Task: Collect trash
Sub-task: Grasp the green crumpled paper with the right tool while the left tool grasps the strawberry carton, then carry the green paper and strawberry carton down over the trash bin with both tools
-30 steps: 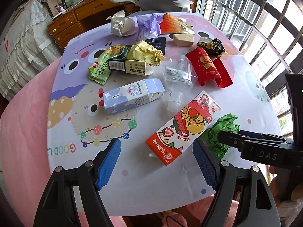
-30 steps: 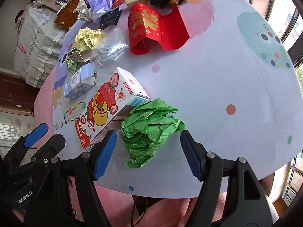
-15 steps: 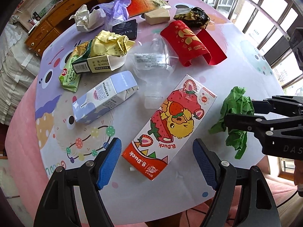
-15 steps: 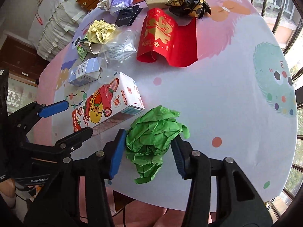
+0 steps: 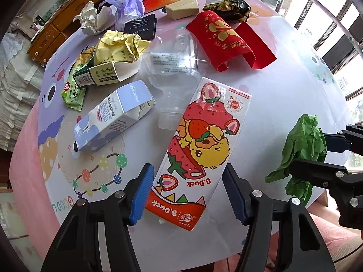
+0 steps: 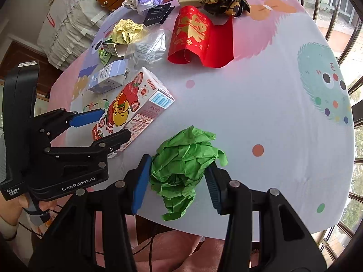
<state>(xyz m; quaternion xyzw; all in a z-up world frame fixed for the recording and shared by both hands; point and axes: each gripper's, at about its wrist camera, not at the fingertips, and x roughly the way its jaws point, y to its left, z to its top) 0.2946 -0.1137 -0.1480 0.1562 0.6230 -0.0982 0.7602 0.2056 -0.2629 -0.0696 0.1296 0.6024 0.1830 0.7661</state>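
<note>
Right wrist view gives me my right claw (image 6: 177,181) clenched on the crumpled green paper (image 6: 183,165), both blue pads pressed into it at the near edge of the bench (image 6: 261,104). On the left wrist view, my left claw (image 5: 188,192) sits spread wide, its pads either side of the near end of the strawberry carton (image 5: 199,149), not gripping it. Farther back lie a pale blue carton (image 5: 113,120), a clear plastic bottle (image 5: 174,68), a red envelope (image 5: 226,38) and more crumpled wrappers.
</note>
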